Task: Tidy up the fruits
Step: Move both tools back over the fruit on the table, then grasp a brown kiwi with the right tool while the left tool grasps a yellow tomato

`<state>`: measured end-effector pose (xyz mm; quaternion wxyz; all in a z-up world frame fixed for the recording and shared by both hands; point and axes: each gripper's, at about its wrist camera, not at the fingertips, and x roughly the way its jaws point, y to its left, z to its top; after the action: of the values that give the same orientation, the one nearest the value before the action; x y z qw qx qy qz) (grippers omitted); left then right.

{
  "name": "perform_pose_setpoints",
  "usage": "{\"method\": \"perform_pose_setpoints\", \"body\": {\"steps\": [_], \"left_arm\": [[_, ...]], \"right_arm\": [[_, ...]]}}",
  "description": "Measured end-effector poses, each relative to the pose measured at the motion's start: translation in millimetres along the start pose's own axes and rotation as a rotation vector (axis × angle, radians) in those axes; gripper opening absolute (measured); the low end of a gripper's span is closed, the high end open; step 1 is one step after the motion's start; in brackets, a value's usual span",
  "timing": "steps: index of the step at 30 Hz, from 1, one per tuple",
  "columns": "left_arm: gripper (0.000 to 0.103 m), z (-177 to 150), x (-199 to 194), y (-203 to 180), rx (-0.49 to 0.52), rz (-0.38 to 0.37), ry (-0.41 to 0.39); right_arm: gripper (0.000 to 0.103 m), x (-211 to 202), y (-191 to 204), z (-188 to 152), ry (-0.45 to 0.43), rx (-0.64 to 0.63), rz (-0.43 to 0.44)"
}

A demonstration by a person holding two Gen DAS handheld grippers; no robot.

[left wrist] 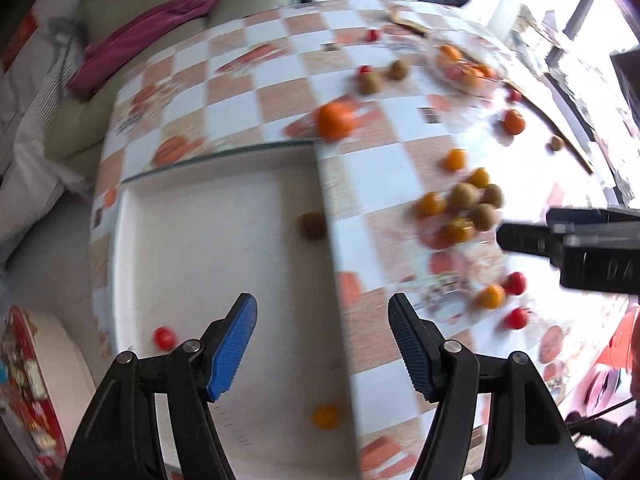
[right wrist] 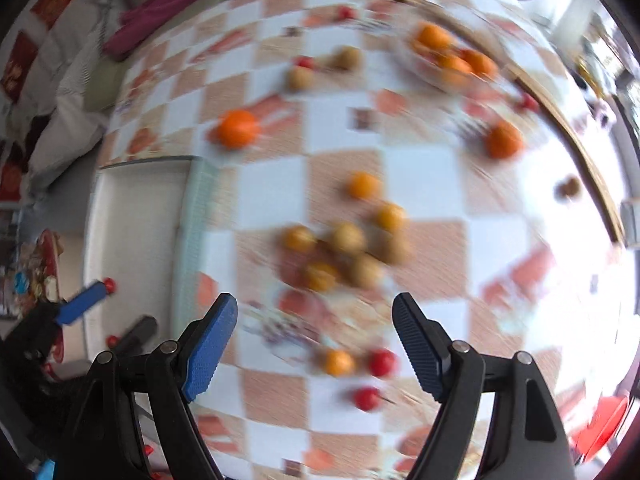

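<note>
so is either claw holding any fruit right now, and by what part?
Nothing held. The left claw and right claw both stand open with empty gaps above the table.

A table [left wrist: 248, 92] under a checked orange-and-white cloth fills the room's middle. Beyond its far left edge stands a pale green sofa [left wrist: 120, 4] with a magenta cloth [left wrist: 132, 46] draped over it. Bright daylight pours through windows [left wrist: 580, 12] at upper right.

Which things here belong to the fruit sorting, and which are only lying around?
For the job: oranges, brown fruits, cherry tomatoes, white tray, glass bowl.
Lying about: purple cloth, cushions, red box.
</note>
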<state>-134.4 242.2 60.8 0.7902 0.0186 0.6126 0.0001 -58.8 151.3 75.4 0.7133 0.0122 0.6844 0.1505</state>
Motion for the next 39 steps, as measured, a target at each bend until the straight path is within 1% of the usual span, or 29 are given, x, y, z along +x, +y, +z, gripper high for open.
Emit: {"method": "perform_pose_setpoints", "body": {"steps": [5,9,15,18,23,28,31,34,36,39], "left_arm": [[0.069,15,8,-35,0.051,-0.028,0.015],[0.069,16,25,-57,0.072,-0.046,0.059],[0.069,21,50,-73,0.053,-0.071,0.111],[0.069,26,58,-80,0.043,-0.078,0.116],[0.069,33,71,-89,0.031,-0.059,0.121],[0.069,34,82,-94,-0.003,-0.031,0.121],[0.069,34,88,-95,-0.023,-0.025,0.123],[0.069,35,89,-99,-0.026,-0.013,0.107],[0.069,33,91,-101,-0.036,-0.009,0.103],[0.065,40,94,-109,-0.05,-0.003,0.097]], "right_arm": [[0.082,-4,-51,-25,0.018,0.08,-0.036],[0.082,-3,-82,-42,0.031,0.12,-0.057],[0.082,1,-107,-55,0.047,0.119,-0.055],[0.082,0,-121,-57,0.035,0.114,-0.086],[0.082,-4,-159,-43,-0.008,0.172,-0.123],[0.082,-6,-200,-18,-0.06,0.22,-0.171],[0.074,-3,-222,0,-0.08,0.235,-0.197],[0.068,4,-234,20,-0.096,0.242,-0.205],[0.062,5,-241,31,-0.108,0.229,-0.214],[0.057,9,-245,46,-0.118,0.208,-0.211]]}}
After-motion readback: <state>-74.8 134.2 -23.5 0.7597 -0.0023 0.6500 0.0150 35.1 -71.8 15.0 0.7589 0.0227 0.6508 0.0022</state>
